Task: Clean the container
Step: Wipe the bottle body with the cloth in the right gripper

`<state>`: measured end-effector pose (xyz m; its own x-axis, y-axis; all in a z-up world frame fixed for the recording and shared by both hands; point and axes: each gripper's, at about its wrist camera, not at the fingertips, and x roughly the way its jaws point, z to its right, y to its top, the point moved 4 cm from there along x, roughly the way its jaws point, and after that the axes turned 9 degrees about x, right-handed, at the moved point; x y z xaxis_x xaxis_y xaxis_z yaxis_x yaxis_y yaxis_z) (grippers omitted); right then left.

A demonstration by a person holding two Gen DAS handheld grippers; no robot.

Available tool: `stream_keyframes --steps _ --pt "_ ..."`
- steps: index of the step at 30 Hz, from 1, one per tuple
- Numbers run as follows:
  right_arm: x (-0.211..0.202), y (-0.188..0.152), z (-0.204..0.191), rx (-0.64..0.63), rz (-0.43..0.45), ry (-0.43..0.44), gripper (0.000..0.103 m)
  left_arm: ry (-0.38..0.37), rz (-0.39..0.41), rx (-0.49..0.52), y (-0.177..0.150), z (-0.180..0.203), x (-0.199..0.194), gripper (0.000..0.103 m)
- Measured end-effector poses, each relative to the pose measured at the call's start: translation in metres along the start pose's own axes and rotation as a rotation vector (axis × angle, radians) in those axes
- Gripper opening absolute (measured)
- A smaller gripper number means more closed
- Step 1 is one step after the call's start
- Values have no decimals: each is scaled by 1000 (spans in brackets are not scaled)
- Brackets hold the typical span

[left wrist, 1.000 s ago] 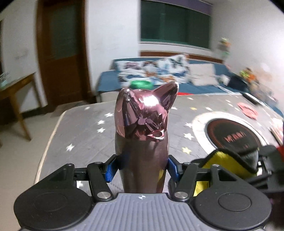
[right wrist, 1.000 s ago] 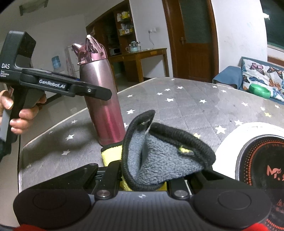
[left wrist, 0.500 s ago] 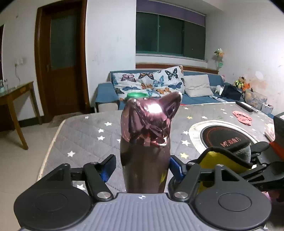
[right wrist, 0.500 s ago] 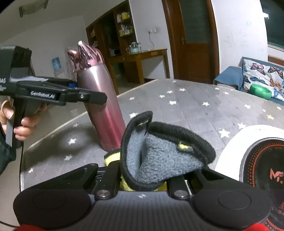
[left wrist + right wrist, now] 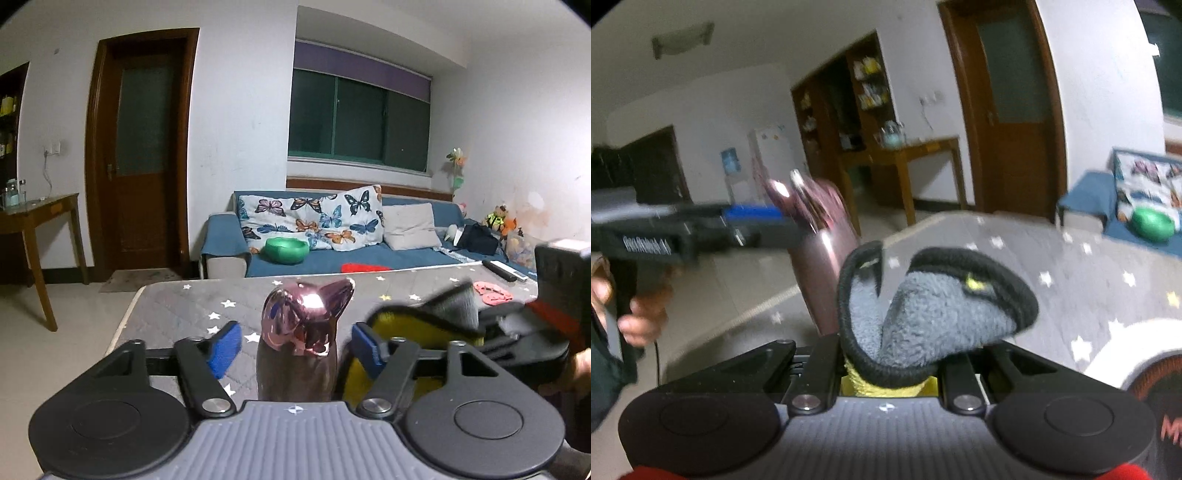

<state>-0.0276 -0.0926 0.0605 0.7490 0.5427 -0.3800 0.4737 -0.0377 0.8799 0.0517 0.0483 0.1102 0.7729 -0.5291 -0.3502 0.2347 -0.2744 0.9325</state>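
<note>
Left gripper [image 5: 295,350]: jaws closing, not yet touching pink cat-eared flask [image 5: 301,343] between them | right gripper [image 5: 886,363]: clenched on grey-yellow cloth [image 5: 934,310], newly raised beside flask | wiping imminent

Pink metallic bottle [image 5: 299,354] w/ shiny cat-ear lid, upright, above the star-print grey table [image 5: 177,310] near its edge. Grey fleece cloth [image 5: 934,314] w/ black trim, yellow backing, bunched up just beside bottle.
</note>
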Motion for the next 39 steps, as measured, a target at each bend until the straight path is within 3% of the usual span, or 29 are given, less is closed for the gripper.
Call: stream_keyframes --steps 2,7,14,28,33,39 --pt "-4 14 -10 -33 45 17 15 -5 5 -2 1 -2 -1 57" --pt "-5 27 -28 -114 115 38 15 -17 -1 -3 -1 -5 2 52" --pt "20 2 -32 -142 40 27 15 -21 0 -2 -4 -7 3 52" --pt "54 -47 -9 -28 -149 20 16 -11 -11 -20 -8 -6 1 52" --pt "50 -27 -1 49 -121 44 15 -11 -9 -26 -9 -7 0 52" --pt "21 16 -7 35 3 84 15 -15 -7 -28 -10 -7 2 52"
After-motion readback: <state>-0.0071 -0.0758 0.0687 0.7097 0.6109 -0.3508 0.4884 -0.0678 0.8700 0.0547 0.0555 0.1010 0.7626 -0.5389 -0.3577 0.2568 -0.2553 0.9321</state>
